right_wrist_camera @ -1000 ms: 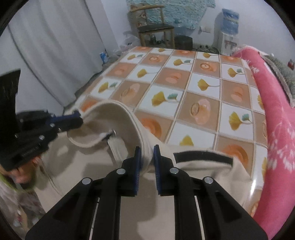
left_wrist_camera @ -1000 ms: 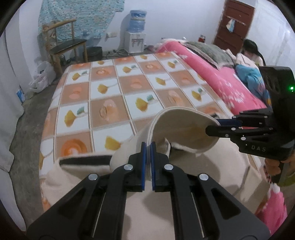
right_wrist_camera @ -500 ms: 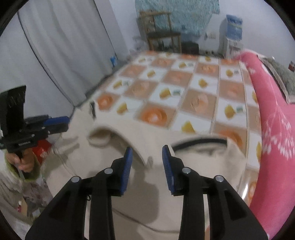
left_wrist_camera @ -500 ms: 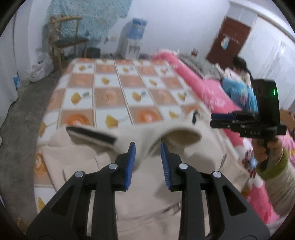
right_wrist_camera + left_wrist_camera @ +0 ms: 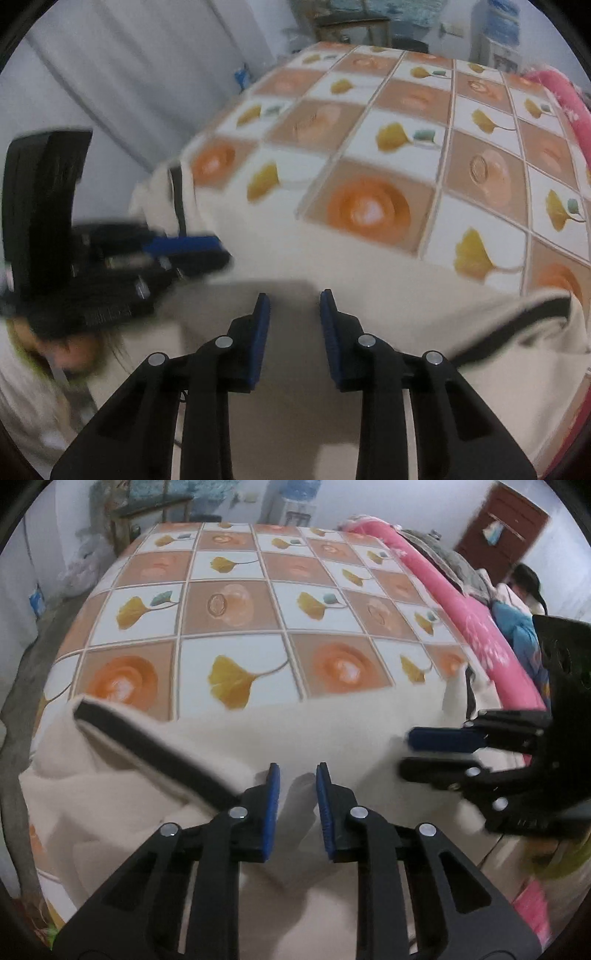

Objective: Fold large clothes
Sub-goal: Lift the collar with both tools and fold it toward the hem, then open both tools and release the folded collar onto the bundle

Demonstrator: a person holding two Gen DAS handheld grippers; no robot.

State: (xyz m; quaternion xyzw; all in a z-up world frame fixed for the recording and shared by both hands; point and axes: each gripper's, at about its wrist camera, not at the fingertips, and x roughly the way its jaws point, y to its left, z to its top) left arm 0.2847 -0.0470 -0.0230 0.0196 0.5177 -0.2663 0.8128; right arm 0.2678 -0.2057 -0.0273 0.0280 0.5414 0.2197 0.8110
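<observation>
From my left claw's camera I see my left claw point(image 5: 295, 794) low over the cream garment point(image 5: 332, 731). The garment lies spread on the near end of the bed point(image 5: 236, 602), the one with the cover of orange rings and yellow leaves. The two blue pads stand a little apart, and they have just been closing in a bit. A soft bump of the cream cloth sits in the gap, but the pads do not press on it, so I hold nothing. A black stripe point(image 5: 147, 746) runs across the cloth on the left. My right claw point(image 5: 436, 753) is on the right, just over the same cloth. From my right claw's camera I see my right claw point(image 5: 293, 314) a bit open too, its pads also just closing in, with only cloth lying under them. My left claw point(image 5: 184, 251) is blurry on the left. I think the garment is only laid out flat so far. All the real folds are still to do.
</observation>
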